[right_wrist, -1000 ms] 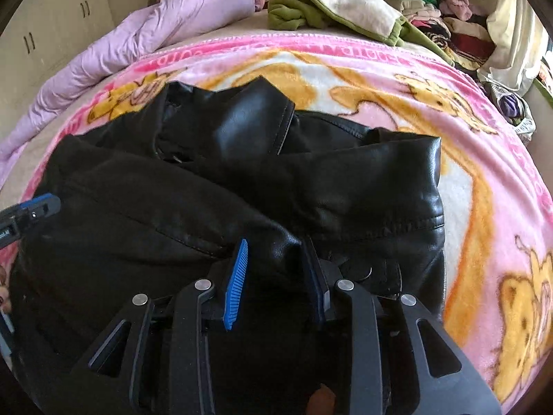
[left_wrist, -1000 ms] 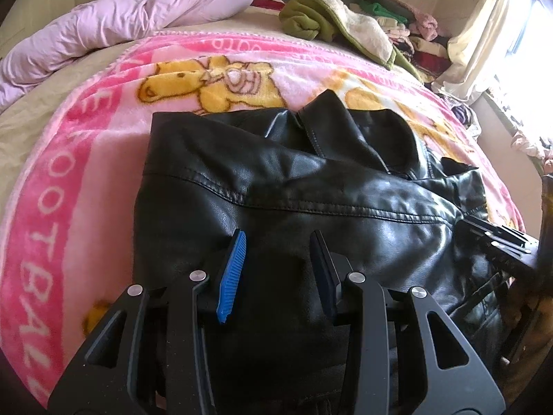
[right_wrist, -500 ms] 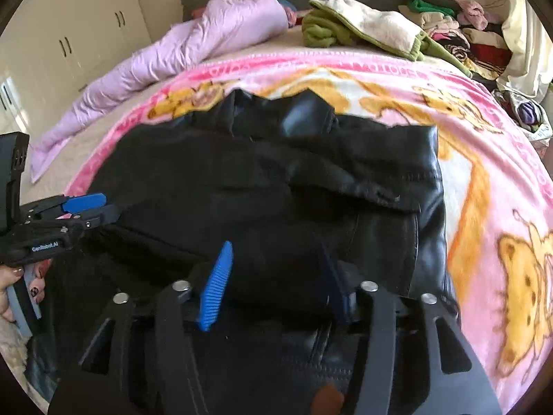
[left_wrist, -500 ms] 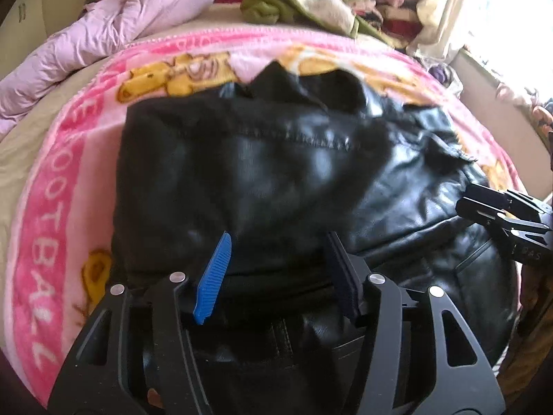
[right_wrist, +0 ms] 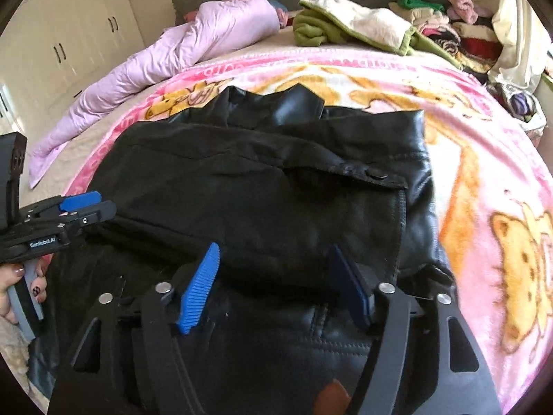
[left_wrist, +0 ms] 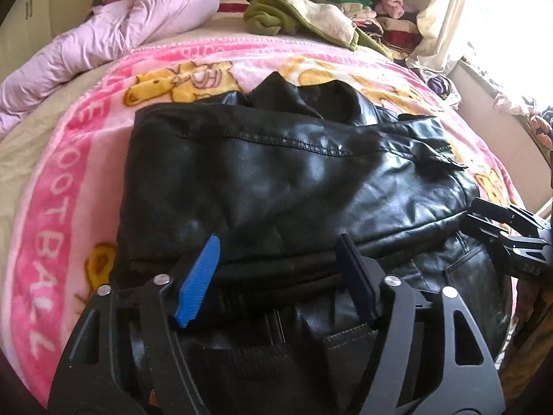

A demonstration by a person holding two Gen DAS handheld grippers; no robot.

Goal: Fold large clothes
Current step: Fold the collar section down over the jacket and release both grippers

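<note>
Left gripper (left_wrist: 276,276): jaws spread wide, nothing pinched, poised over the near edge of the black leather jacket (left_wrist: 293,180); 1 blue pad (left_wrist: 198,282) shows clearly, the other is in shadow. Right gripper (right_wrist: 276,283): jaws likewise spread apart and empty, hovering above the near portion of the same jacket (right_wrist: 276,190). In the right wrist view the left gripper appears side-on at the left margin, gripped by a hand (right_wrist: 20,290) with painted nails.

Jacket: lies on a pink cartoon-print blanket (left_wrist: 62,180) that covers the bed. An upper layer, with a stitched seam running across it, is doubled over the body of the garment; the collar (right_wrist: 297,103) protrudes at the far side. A snap tab (right_wrist: 376,174) sits on the folded layer near the right edge. The near hem hangs toward the camera beneath both tools.

Surroundings: a lilac quilt (right_wrist: 179,52), a green-and-cream throw (right_wrist: 352,24) and a stack of mixed clothes (right_wrist: 459,31) occupy the far end of the bed.

Progress (judgement): at least 1 fold appears laid, giving a roughly rectangular bundle. The outline looks uneven at the right corner and collar. Remaining work probably includes bringing the near portion up over the bundle and flattening it.
</note>
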